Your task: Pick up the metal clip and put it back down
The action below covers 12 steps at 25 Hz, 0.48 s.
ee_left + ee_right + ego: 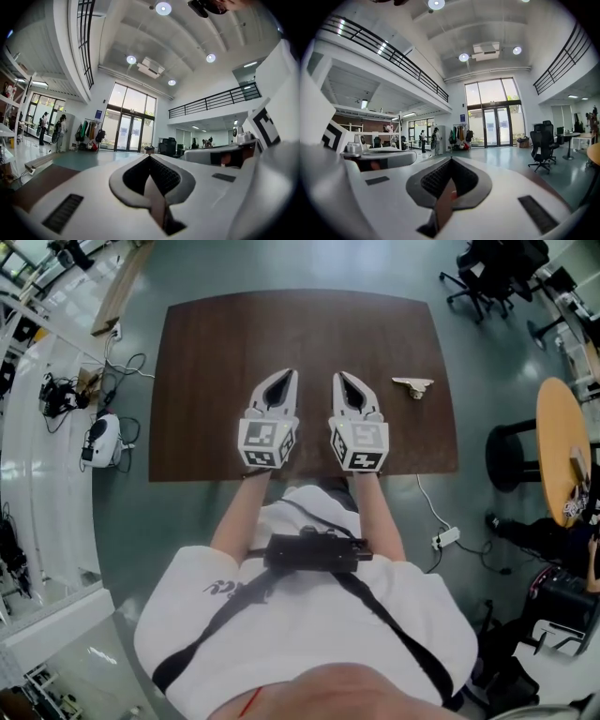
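Note:
The metal clip (413,386) lies on the brown table (206,352), toward its right side, with nothing touching it. My left gripper (292,372) and right gripper (337,375) hover side by side over the table's front middle, both pointing away from me and held level. The clip is to the right of the right gripper, well apart from it. Both pairs of jaws are shut with nothing between them. In the left gripper view the left gripper (150,157) faces a bright hall; the right gripper (451,159) does the same in its own view. Neither gripper view shows the clip.
An orange round table (561,456) and a black stool (511,454) stand to the right. Office chairs (492,273) sit at the far right. A power strip (445,538) with its cable lies on the floor by the table's right front corner. Cables and gear (98,439) lie left.

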Motion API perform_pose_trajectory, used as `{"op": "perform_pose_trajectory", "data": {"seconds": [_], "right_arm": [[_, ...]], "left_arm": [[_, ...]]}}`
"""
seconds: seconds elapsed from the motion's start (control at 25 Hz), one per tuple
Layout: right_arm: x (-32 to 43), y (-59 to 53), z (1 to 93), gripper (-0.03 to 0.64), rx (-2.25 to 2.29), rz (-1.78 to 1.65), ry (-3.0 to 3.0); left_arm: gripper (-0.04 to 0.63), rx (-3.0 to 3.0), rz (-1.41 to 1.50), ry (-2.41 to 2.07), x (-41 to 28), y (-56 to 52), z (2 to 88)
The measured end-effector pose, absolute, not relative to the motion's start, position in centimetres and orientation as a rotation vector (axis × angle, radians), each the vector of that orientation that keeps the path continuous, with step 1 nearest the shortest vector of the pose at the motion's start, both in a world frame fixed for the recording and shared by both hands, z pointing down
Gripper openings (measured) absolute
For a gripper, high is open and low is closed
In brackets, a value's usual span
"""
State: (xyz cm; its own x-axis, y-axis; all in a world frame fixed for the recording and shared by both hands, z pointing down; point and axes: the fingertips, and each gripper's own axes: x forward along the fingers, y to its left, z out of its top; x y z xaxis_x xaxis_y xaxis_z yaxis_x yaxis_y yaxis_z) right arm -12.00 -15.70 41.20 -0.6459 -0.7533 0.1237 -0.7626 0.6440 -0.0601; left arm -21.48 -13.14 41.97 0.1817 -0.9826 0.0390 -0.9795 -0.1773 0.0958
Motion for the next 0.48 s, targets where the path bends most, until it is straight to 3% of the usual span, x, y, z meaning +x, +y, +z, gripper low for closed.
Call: {"op": "perform_pose_trajectory", "data": {"seconds": [0.48], "right_arm": [[-11.0, -14.3, 40.0, 0.007, 1.469, 0.083, -2.747]], "left_arm": [[0.014, 2.351, -0.095, -1.953, -22.4, -11.4, 41.5]]}}
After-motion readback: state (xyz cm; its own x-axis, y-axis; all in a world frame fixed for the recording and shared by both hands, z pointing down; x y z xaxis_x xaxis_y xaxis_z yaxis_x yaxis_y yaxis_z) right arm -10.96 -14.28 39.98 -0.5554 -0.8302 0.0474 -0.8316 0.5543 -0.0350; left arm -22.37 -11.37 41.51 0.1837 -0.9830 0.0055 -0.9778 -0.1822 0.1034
